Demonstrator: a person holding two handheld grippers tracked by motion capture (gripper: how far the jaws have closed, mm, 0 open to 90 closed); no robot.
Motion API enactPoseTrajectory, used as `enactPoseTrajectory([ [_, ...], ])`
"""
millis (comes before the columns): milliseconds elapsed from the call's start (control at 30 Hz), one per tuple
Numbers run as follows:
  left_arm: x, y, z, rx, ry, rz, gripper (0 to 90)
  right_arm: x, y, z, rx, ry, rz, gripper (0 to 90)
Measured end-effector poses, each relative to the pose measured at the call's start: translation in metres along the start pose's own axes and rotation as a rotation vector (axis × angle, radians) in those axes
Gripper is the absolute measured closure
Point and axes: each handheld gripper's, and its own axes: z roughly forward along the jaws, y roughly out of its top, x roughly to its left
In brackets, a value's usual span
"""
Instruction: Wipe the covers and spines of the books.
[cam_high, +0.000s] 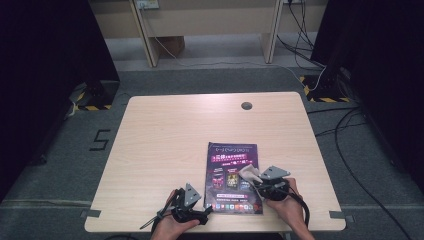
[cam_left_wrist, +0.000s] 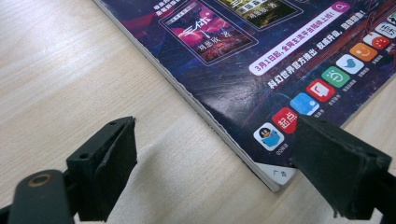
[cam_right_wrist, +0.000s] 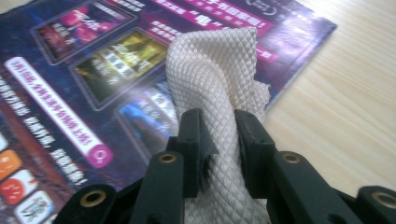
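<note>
Grey carpeted floor and dark screens surround a pale wooden table (cam_high: 165, 150) seen from the high view, with a cable hole near its far edge. Largest object on it: a purple magazine (cam_high: 233, 177) lying flat toward the near edge, its long axis running from the person toward the far side, between the two hands. Right gripper (cam_right_wrist: 218, 128): jaws clamped on a bunched, cream, diamond-textured cloth (cam_right_wrist: 219, 79), held over the right half of the cover, so the surface to be wiped lies directly below and to the left of the cloth. Left gripper (cam_left_wrist: 212, 154): jaws apart with nothing between them, poised just off the magazine's near left corner, one jaw over bare wood and the other over the cover, probably to steady it. Left gripper view adds the page edges and the row of app icons; right gripper view adds the cloth's weave and the jaws' bite on it, details too small in the high view.
</note>
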Motion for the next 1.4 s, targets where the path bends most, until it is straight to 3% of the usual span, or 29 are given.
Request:
enactPoseTrajectory([
  [100,0.0,0.0,0.0,0.0,0.0,0.0,13.4,-0.008,0.003,-0.002,-0.005,-0.029,0.006,74.9],
  [267,0.0,0.0,0.0,-0.001,0.0,-0.003,13.5,-0.024,0.008,-0.02,-0.075,-0.055,0.053,74.9],
  [600,0.0,0.0,0.0,-0.001,-0.002,-0.003,13.5,-0.056,0.0,-0.042,-0.126,-0.124,0.14,74.6],
  [967,0.0,0.0,0.0,-0.001,-0.002,-0.002,13.5,-0.09,-0.02,-0.049,-0.109,-0.202,0.235,74.2],
  [1400,0.0,0.0,0.0,-0.001,-0.002,-0.003,13.5,-0.109,-0.034,-0.05,-0.073,-0.248,0.287,74.0],
])
